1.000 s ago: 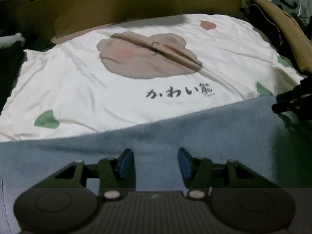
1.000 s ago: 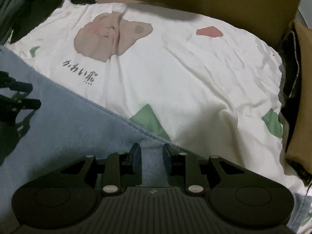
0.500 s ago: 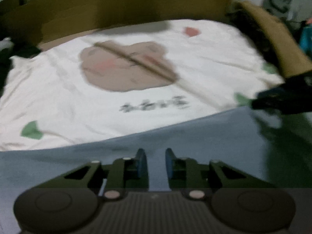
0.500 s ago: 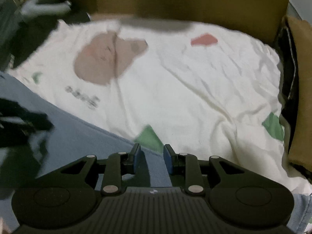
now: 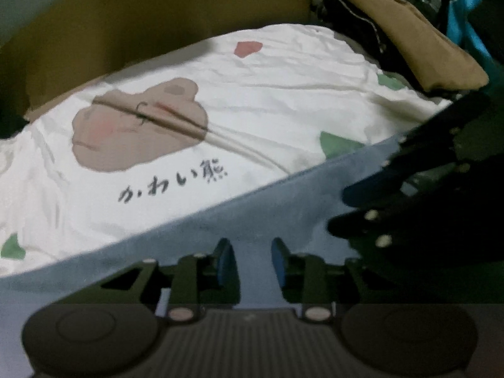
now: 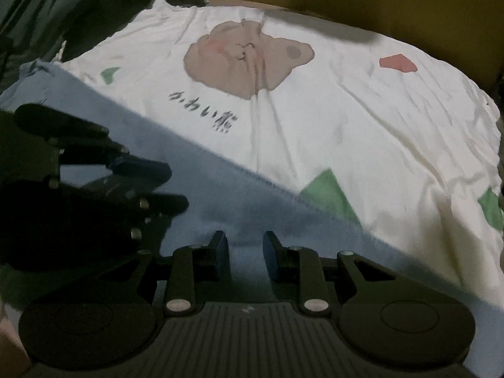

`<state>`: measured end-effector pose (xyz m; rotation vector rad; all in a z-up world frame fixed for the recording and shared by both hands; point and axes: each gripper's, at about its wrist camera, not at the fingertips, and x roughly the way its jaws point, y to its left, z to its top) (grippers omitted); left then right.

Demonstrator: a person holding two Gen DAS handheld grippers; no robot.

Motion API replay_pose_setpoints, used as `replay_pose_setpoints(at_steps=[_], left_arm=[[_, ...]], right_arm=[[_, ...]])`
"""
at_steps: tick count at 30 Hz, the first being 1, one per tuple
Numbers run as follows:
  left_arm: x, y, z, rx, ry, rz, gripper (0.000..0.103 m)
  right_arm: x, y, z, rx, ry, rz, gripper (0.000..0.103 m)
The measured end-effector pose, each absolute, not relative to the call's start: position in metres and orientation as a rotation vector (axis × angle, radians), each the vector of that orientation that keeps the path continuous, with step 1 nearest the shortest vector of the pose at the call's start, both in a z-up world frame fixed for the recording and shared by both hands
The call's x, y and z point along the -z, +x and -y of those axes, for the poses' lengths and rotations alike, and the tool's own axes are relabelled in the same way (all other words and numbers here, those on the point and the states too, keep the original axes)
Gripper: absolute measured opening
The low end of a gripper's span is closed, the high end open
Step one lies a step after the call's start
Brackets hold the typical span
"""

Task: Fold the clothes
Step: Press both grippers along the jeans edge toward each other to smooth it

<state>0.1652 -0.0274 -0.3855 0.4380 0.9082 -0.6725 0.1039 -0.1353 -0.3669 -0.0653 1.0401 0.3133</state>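
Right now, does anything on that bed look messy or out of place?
Yes: the white bear-print sheet is rumpled, and a long crease cuts straight across the bear's face. The blue garment looks smooth.

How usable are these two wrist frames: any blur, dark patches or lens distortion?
Left wrist view: soft motion blur, the right tool a dark smear, fisheye bending the blue cloth edge. Right wrist view: sharper on the white bear-print sheet; the left tool and the lower left corner lie in shadow.
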Motion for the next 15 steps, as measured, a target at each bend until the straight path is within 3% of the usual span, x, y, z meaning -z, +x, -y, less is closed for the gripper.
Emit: replay_pose_setpoints(at_steps=[15], left_arm=[[0.389, 0.174, 0.035, 0.668, 0.426, -0.887, 0.032]], right_arm=[[0.369, 0.128, 0.136, -0.267, -0.016, -1.034, 0.024]])
